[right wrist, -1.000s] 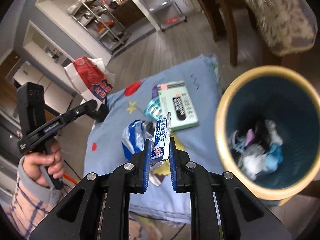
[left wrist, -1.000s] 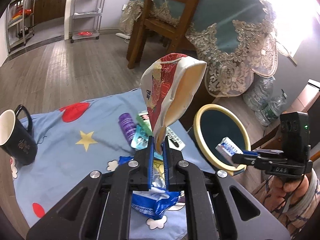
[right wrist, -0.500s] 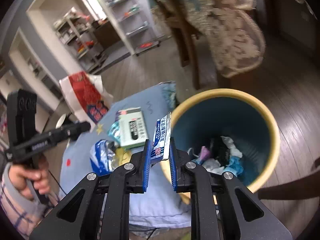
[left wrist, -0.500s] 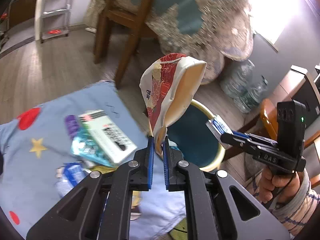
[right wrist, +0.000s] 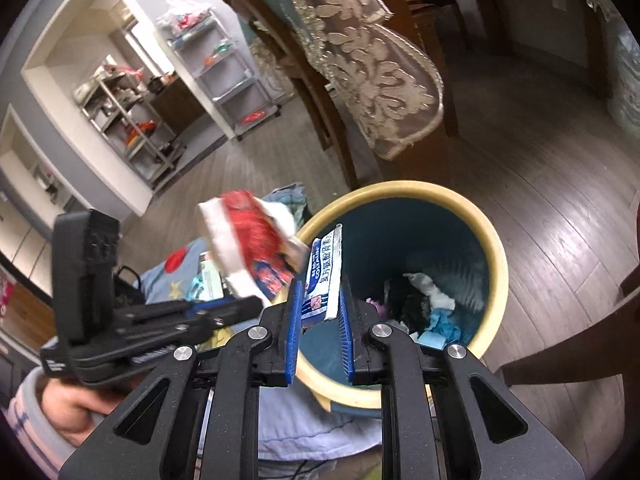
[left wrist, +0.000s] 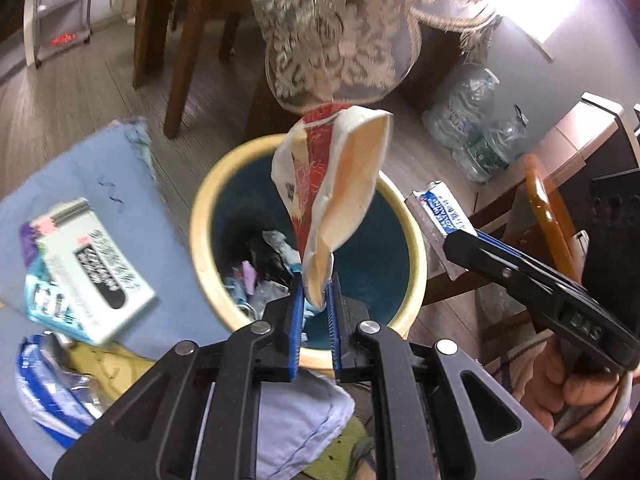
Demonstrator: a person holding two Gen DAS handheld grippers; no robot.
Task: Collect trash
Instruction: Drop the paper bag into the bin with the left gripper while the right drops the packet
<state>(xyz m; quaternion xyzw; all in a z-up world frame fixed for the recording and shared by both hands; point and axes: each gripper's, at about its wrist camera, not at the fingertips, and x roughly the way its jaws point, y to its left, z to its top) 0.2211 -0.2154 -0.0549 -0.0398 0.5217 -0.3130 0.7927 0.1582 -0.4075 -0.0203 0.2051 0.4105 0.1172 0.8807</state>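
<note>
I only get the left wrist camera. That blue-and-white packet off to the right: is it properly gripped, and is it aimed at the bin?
Observer: Yes. In the right wrist view the packet stands between the right gripper's blue pads, with the bin's opening straight ahead of it.
Operator: The red wrapper blocks part of the bin for me. What's in there?
Observer: A white tissue and crumpled blue paper lie near the bottom.
</note>
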